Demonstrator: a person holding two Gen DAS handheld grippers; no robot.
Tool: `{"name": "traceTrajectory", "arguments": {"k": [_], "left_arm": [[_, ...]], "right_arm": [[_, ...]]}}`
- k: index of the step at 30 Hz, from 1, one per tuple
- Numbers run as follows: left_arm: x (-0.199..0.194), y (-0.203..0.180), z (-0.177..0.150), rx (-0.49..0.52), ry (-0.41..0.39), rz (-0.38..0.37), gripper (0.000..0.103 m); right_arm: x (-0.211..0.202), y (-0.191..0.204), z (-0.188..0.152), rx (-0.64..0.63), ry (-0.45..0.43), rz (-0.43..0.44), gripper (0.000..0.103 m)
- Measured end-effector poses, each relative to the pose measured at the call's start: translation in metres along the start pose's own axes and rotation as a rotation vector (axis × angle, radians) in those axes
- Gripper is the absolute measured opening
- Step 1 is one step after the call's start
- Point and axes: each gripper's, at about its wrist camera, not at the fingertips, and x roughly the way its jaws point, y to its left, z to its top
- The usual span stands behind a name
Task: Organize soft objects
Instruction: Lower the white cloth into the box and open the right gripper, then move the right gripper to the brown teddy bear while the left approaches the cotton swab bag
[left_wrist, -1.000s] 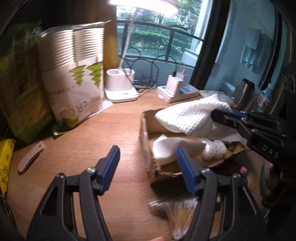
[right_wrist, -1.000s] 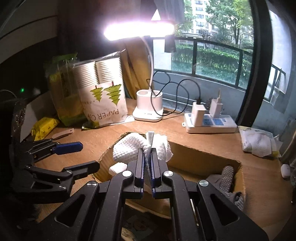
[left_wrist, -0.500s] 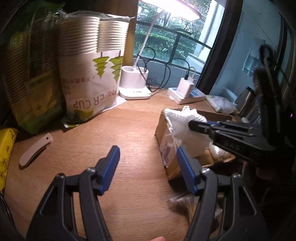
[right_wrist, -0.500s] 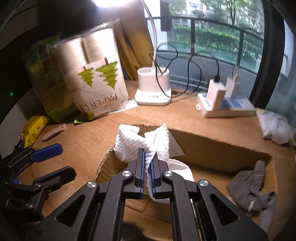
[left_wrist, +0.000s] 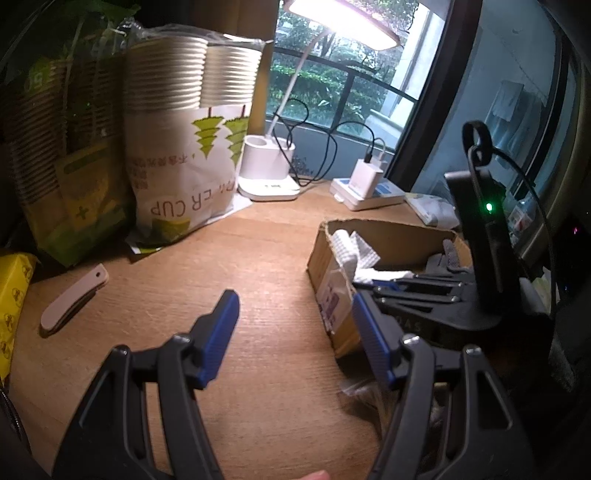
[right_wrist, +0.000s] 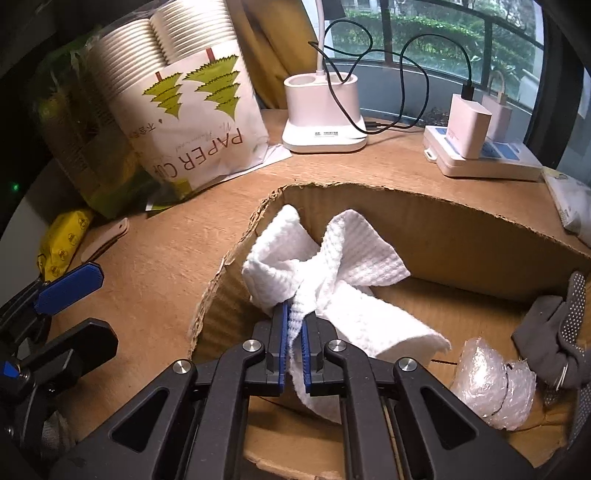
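Lowered right gripper (right_wrist: 294, 343) pinches white cloth (right_wrist: 325, 269) inside cardboard box (right_wrist: 443, 221).

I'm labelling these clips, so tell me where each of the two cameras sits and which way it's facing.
Left wrist: on the open left gripper, above the wooden desk, facing the window; its own fingers show.
Right wrist: on the right gripper, angled down into the cardboard box, shut on the white cloth.
Shared: box, cloth, paper cup bag, lamp base.

Each hand-held gripper (right_wrist: 294, 343): black plastic frame, blue ribbed pads (left_wrist: 218, 334), silver screws, triangular cutouts.
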Motion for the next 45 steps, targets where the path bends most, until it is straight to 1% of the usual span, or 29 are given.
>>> {"name": "traceTrajectory", "arguments": {"k": [1,2,3,4,6,7,8,9,16,23,28,39,40,41,43,45], "left_arm": [[-0.002,-0.001,0.000,0.002,-0.004,0.002,0.066],[-0.003,-0.003,-0.001,0.003,-0.008,0.004,0.066],[-0.004,-0.004,-0.001,0.004,-0.010,0.006,0.066],[-0.005,-0.005,-0.002,0.005,-0.012,0.009,0.066],[-0.008,-0.008,-0.004,0.005,-0.015,0.015,0.066],[-0.010,-0.010,-0.005,0.006,-0.017,0.018,0.066],[-0.011,-0.012,-0.006,0.007,-0.018,0.020,0.066],[-0.013,-0.014,-0.007,0.009,-0.021,0.022,0.066],[-0.027,-0.027,-0.012,0.021,-0.041,0.033,0.066],[-0.035,-0.038,-0.021,0.030,-0.044,0.041,0.066],[-0.039,-0.049,-0.026,0.043,-0.046,0.033,0.066],[-0.037,-0.082,-0.044,0.084,-0.014,0.003,0.067],[-0.036,-0.084,-0.046,0.085,-0.010,0.002,0.069],[-0.036,-0.085,-0.047,0.085,-0.008,0.000,0.077],[-0.036,-0.088,-0.050,0.078,-0.004,-0.013,0.084],[-0.035,-0.091,-0.051,0.078,0.003,-0.012,0.084]], "right_arm": [[-0.002,0.000,0.000,0.001,-0.004,0.000,0.010],[-0.006,-0.001,-0.001,0.002,-0.011,-0.001,0.014],[-0.011,-0.001,-0.001,0.004,-0.024,0.000,0.022],[-0.015,-0.001,-0.002,0.005,-0.036,0.002,0.027],[-0.025,-0.001,-0.004,0.002,-0.059,0.001,0.043],[-0.029,0.000,-0.004,-0.001,-0.066,0.003,0.047],[-0.033,0.000,-0.005,-0.005,-0.073,0.007,0.055],[-0.038,0.001,-0.007,-0.010,-0.081,0.012,0.057],[-0.067,0.004,-0.017,-0.033,-0.138,0.003,0.057],[-0.094,-0.001,-0.033,-0.046,-0.185,-0.038,0.057],[-0.113,-0.008,-0.047,-0.043,-0.214,-0.059,0.057],[-0.143,-0.022,-0.082,-0.029,-0.255,-0.095,0.057],[-0.145,-0.023,-0.085,-0.026,-0.256,-0.098,0.057],[-0.146,-0.025,-0.088,-0.023,-0.256,-0.102,0.057],[-0.150,-0.028,-0.095,-0.015,-0.257,-0.110,0.057],[-0.153,-0.035,-0.105,-0.005,-0.257,-0.122,0.057]]}}
